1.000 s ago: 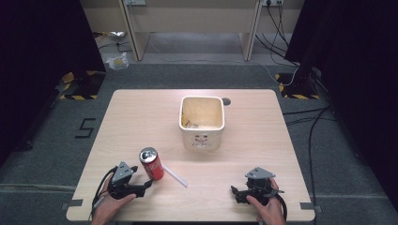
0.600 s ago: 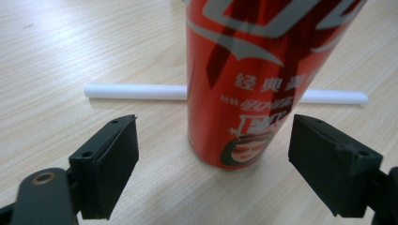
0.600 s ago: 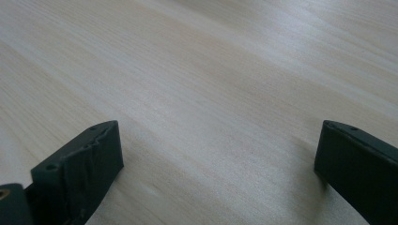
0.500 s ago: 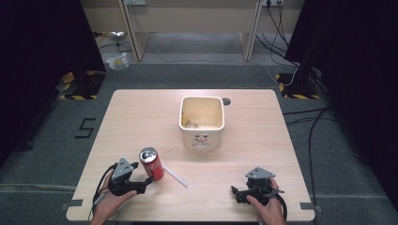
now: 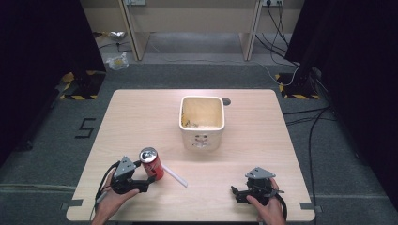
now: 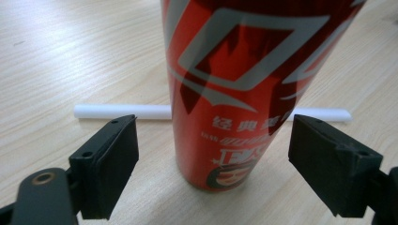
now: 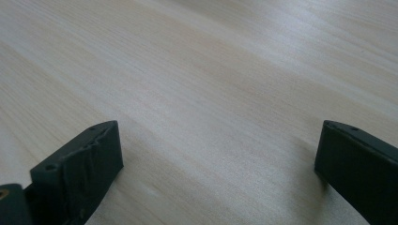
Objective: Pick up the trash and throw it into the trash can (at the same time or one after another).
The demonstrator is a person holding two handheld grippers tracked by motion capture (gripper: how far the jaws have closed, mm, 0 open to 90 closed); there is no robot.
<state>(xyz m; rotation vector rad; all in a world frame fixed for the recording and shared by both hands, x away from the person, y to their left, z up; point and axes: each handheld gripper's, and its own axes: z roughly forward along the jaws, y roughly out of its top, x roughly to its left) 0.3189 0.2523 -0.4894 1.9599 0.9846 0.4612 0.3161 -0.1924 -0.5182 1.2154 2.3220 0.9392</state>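
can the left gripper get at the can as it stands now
Probably yes. The left gripper is open with the upright can standing between its jaws, a gap on each side. The straw lies behind the can, out of the way.

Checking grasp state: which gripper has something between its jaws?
The left gripper: its open jaws flank the upright red can. The right gripper spans bare table.

The tall red soda can [image 6: 239, 89] looks like glossy printed metal with a bare silvery top, sitting on a pale, smooth matt wood-grain table [image 5: 263, 154] next to a matt white plastic-looking straw [image 6: 122, 111], and the left gripper [image 6: 213, 166] jaws are matt black plastic.
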